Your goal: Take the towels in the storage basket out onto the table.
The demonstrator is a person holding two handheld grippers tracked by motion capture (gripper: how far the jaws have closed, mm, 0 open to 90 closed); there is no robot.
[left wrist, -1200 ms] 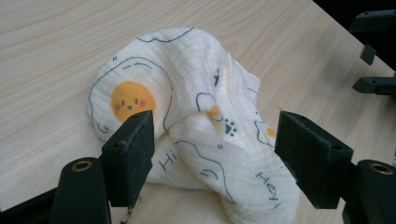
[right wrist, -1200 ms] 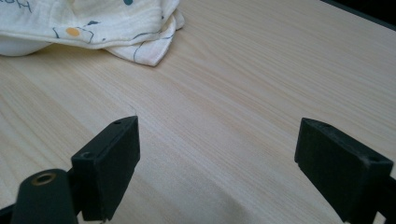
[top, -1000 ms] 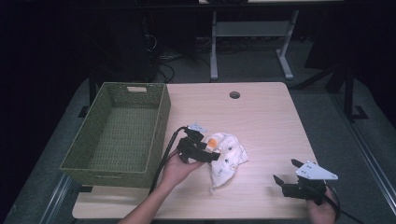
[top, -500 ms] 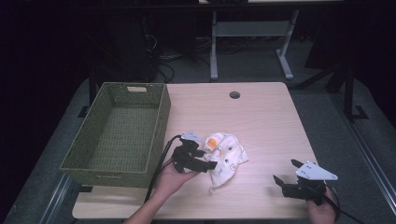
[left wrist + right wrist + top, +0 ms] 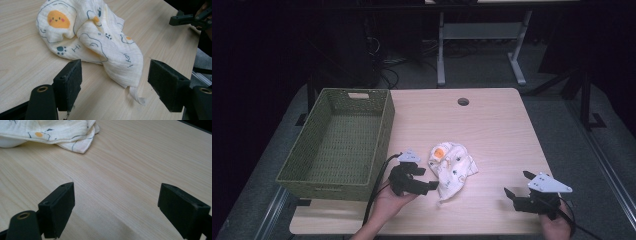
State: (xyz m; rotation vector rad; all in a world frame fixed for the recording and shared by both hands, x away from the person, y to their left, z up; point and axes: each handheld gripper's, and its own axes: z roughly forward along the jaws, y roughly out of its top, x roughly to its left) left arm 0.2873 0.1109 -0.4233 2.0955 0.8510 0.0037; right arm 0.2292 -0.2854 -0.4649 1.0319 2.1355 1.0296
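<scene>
Pulled back off the soft, limp cloth (image 5: pixel 95 42) toward its near corner, left hand-held gripper (image 5: pixel 428 186) wide open, empty; best pinching that trailing corner.

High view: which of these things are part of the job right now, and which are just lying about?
In the job:
- crumpled printed cloth
- left tool, open beside the cloth
- green basket, probably where the cloth goes

Lying about:
- right tool, open over bare table
- cable hole
</scene>
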